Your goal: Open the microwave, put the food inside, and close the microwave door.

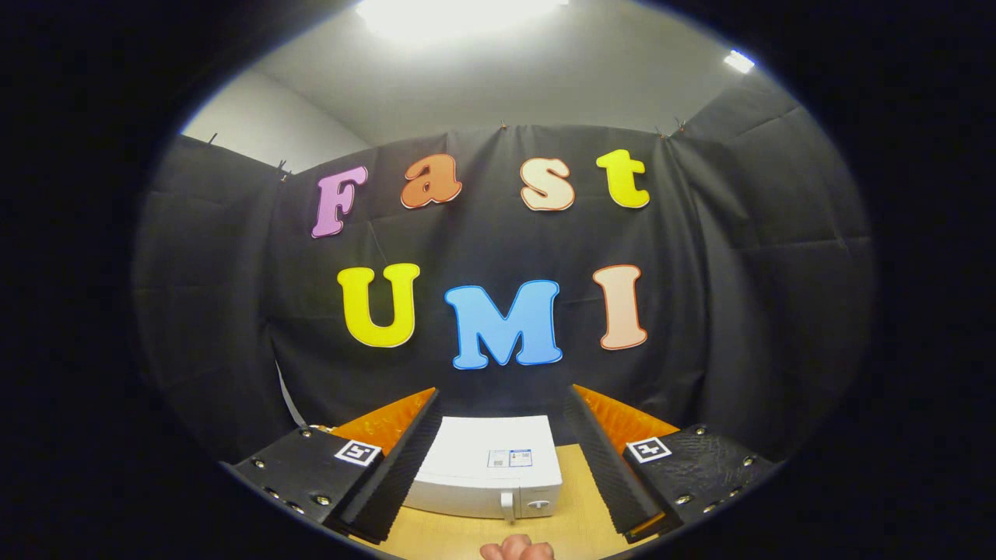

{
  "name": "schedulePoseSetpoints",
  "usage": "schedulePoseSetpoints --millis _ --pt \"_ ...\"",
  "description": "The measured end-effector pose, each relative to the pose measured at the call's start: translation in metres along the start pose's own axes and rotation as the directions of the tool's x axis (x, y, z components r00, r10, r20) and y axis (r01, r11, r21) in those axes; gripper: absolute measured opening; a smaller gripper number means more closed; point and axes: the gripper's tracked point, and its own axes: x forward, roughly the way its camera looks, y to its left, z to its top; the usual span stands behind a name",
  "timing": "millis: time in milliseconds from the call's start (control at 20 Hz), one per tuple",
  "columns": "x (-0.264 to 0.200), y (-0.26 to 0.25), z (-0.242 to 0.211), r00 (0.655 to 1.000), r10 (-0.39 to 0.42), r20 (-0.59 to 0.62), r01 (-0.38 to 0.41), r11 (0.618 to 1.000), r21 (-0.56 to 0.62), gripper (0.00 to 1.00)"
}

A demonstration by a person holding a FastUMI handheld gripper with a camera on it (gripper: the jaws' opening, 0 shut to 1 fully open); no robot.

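The gripper (498, 459) is wide open, holding nothing. Below it, the microwave (489, 467) sits shut; food inside or not, can't tell.

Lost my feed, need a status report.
Gripper open, holding nothing, high above table. Microwave ahead between fingers, door shut. A hand near the front edge, nothing else in the way.

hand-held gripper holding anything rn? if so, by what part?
Nothing held. The hand-held gripper is open, fingers spread wide with only air between them. The white microwave sits beyond them on the wooden table, untouched, door shut.
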Motion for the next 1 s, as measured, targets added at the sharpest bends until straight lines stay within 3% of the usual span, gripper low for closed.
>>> schedulePoseSetpoints --millis 500,1000 --pt "0.008 -0.031 -0.013 1.0 0.013 -0.019 -0.012 1.0 0.013 0.99" --pt "0.02 -0.067 -0.068 0.997 -0.025 -0.078 0.028 0.999 0.039 0.99"
